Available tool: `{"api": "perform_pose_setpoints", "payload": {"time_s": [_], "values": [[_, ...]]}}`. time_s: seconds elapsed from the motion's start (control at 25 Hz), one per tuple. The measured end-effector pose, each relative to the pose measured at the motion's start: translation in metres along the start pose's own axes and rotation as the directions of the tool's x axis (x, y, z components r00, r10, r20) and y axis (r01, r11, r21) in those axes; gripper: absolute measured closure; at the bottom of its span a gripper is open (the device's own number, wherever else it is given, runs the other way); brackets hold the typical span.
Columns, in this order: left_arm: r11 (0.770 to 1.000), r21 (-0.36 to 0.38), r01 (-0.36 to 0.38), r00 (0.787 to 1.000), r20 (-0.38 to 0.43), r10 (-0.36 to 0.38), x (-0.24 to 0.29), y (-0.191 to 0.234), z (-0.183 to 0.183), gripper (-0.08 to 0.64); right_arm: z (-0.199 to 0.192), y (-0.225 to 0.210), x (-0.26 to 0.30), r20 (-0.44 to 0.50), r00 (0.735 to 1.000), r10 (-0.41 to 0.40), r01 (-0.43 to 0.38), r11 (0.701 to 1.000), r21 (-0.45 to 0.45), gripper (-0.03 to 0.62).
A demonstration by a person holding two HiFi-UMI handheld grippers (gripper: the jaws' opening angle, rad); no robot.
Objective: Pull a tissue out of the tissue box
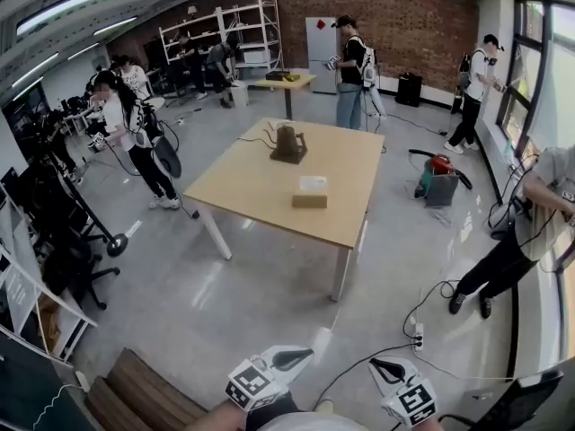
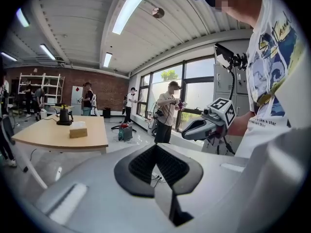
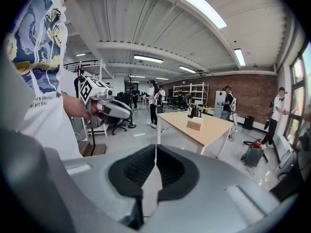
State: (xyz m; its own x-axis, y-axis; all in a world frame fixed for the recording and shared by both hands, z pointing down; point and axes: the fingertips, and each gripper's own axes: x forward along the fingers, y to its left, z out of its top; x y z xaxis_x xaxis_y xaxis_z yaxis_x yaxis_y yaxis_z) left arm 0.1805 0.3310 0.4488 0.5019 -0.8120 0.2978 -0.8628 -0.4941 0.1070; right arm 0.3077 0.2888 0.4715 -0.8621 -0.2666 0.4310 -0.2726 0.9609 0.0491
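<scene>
The tan tissue box (image 1: 310, 198), with a white tissue showing on top, sits on the wooden table (image 1: 260, 187) far ahead of me across the floor. It also shows small in the left gripper view, tissue box (image 2: 77, 131), and in the right gripper view, tissue box (image 3: 195, 124). My left gripper (image 1: 301, 358) and right gripper (image 1: 381, 366) are held low near my body, well short of the table. The left gripper (image 2: 156, 147) is shut and holds nothing. The right gripper (image 3: 155, 149) is shut too, with nothing between its pads.
A dark kettle (image 1: 287, 144) stands on the table beyond the box. Several people stand around the room. A red vacuum (image 1: 440, 174) lies right of the table. A power strip (image 1: 418, 335) and cables lie on the floor ahead, and a brown bench (image 1: 144, 393) is at my left.
</scene>
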Motion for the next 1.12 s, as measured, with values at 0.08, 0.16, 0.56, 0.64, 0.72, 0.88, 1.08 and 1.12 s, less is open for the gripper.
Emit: {"api": "perform_pose_setpoints", "payload": {"time_s": [0.08, 0.16, 0.56, 0.64, 0.72, 0.88, 1.08, 1.12], "values": [[1.0, 0.002, 0.004, 1.0, 0.004, -0.004, 0.002, 0.009, 0.003, 0.554, 0.003, -0.003, 0.008, -0.012, 1.0, 0.007, -0.006, 1.0, 0.019, 0.58], [1.0, 0.007, 0.006, 1.0, 0.007, -0.006, 0.003, 0.021, 0.006, 0.554, 0.007, -0.007, 0.019, -0.019, 1.0, 0.012, -0.012, 1.0, 0.024, 0.58], [0.999, 0.021, 0.035, 0.999, 0.026, -0.036, -0.01, 0.112, 0.021, 0.554, 0.06, -0.022, 0.107, -0.021, 1.0, -0.001, 0.001, 1.0, 0.003, 0.58], [0.999, 0.032, 0.041, 0.999, 0.023, -0.042, -0.018, 0.134, 0.023, 0.554, 0.077, -0.022, 0.129, -0.015, 1.0, -0.008, 0.008, 1.0, -0.006, 0.58], [0.998, 0.041, 0.038, 0.999, 0.023, -0.039, -0.028, 0.159, 0.025, 0.554, 0.091, -0.02, 0.155, -0.004, 1.0, -0.003, 0.003, 1.0, -0.013, 0.58], [0.999, 0.039, 0.034, 0.999, 0.019, -0.035, -0.051, 0.203, 0.017, 0.554, 0.111, -0.007, 0.202, -0.001, 1.0, 0.008, -0.008, 1.0, -0.021, 0.58], [0.999, 0.011, 0.034, 0.999, 0.005, -0.034, -0.061, 0.24, 0.004, 0.554, 0.135, 0.004, 0.239, 0.0, 1.0, 0.024, -0.024, 1.0, -0.018, 0.58], [0.999, 0.009, 0.036, 0.999, 0.004, -0.036, -0.06, 0.244, 0.004, 0.554, 0.138, 0.004, 0.244, -0.002, 1.0, 0.027, -0.027, 0.999, -0.02, 0.58]]}}
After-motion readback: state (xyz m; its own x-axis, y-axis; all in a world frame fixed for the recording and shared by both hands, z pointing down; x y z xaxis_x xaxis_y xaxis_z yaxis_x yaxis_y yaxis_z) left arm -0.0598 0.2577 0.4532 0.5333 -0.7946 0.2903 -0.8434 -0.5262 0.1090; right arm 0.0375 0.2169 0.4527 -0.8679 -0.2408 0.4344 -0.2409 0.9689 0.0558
